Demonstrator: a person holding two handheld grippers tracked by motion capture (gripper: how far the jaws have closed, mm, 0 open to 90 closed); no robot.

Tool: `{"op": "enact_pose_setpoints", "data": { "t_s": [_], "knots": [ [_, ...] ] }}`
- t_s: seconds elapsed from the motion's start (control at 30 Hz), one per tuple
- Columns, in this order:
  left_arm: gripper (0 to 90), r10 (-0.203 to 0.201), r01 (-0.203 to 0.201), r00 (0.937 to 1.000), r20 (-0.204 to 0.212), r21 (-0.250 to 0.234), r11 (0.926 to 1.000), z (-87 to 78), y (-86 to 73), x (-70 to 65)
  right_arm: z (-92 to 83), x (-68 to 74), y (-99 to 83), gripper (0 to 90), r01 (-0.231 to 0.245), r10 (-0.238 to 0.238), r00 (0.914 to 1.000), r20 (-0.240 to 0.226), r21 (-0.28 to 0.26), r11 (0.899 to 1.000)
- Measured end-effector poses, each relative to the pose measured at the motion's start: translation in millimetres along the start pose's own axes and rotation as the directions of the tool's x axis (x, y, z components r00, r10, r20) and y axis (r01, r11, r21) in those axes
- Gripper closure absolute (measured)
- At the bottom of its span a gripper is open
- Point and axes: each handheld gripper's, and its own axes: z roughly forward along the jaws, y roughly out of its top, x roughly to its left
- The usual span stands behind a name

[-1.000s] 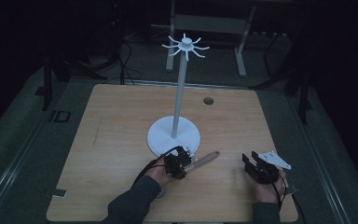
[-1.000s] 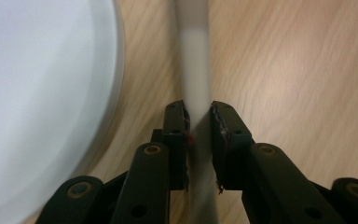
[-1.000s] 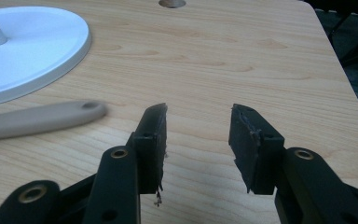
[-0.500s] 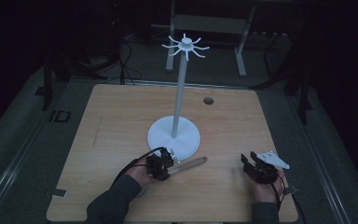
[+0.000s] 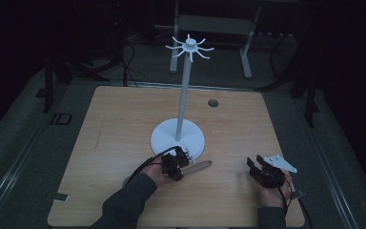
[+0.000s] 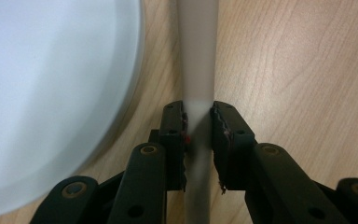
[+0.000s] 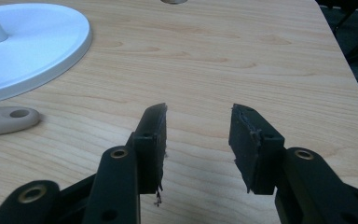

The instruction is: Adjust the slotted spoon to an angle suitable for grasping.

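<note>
A beige utensil lies flat on the wooden table, just in front of the round base of a white hook stand. My left gripper holds it by the handle. In the left gripper view the handle runs up between the jaws of that gripper. The jaws have just been opening slightly, and both pads still sit against the handle's sides. My right gripper rests open near the front right of the table. The right gripper view shows its jaws wide apart over bare wood, with the utensil's holed end at far left.
The stand's thin pole rises to a ring of hooks. Its base lies close to the left of my left jaws. A small round hole sits in the tabletop behind the stand. Dark floor surrounds the table.
My left gripper drew the utensil leftward, then came back a little to the right; the utensil now lies flatter and nearer the stand's base. The right gripper has not moved.
</note>
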Motion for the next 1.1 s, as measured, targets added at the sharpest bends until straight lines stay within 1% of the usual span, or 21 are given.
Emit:
{"op": "enact_pose_setpoints", "data": {
  "t_s": [0.2,0.3,0.5,0.53,0.63,0.7,0.8,0.9,1.1],
  "knots": [
    [74.1,0.004,-0.004,0.9999,0.012,0.033,0.9995,2.4,8.5,2.1,1.6,1.1,-0.4,56.0,0.002,-0.002,1.0000,-0.007,0.008,1.000],
    [73.2,-0.006,0.005,0.9998,0.021,0.042,0.9991,5.3,12.6,2.7,1.7,1.0,-0.6,55.9,0.001,-0.001,1.0000,-0.008,0.009,1.000],
    [72.5,0.000,-0.001,0.9999,0.011,0.067,0.9978,7.3,19.5,1.9,1.8,0.0,-1.0,55.8,-0.003,0.003,0.9999,-0.010,0.010,1.000],
    [72.5,-0.004,0.004,1.0000,0.009,0.068,0.9976,7.5,20.3,1.2,1.9,0.1,-1.0,55.8,-0.003,0.003,0.9999,-0.010,0.009,1.000],
    [72.4,0.001,0.000,1.0000,-0.006,0.080,0.9968,7.5,22.0,-0.5,2.1,0.3,-0.9,55.6,-0.001,0.001,0.9999,-0.010,0.009,1.000],
    [72.6,-0.011,0.012,0.9999,-0.007,0.080,0.9967,7.8,22.5,-1.1,2.0,0.5,-0.9,55.6,-0.001,0.001,0.9999,-0.010,0.009,1.000],
    [73.9,-0.006,0.006,1.0000,-0.007,0.081,0.9967,7.6,22.4,-1.5,2.1,0.8,-0.9,55.5,0.002,-0.002,0.9999,-0.011,0.010,1.000],
    [74.2,0.004,-0.002,0.9998,-0.017,0.076,0.9971,7.4,21.9,-2.7,2.0,0.5,-0.9,55.5,0.001,0.000,0.9999,-0.010,0.009,1.000],
    [74.4,-0.010,0.012,0.9991,-0.042,0.058,0.9983,7.2,20.3,-2.9,1.6,-0.5,-1.0,55.6,-0.005,0.005,1.0000,-0.009,0.008,1.000]
  ]
}}
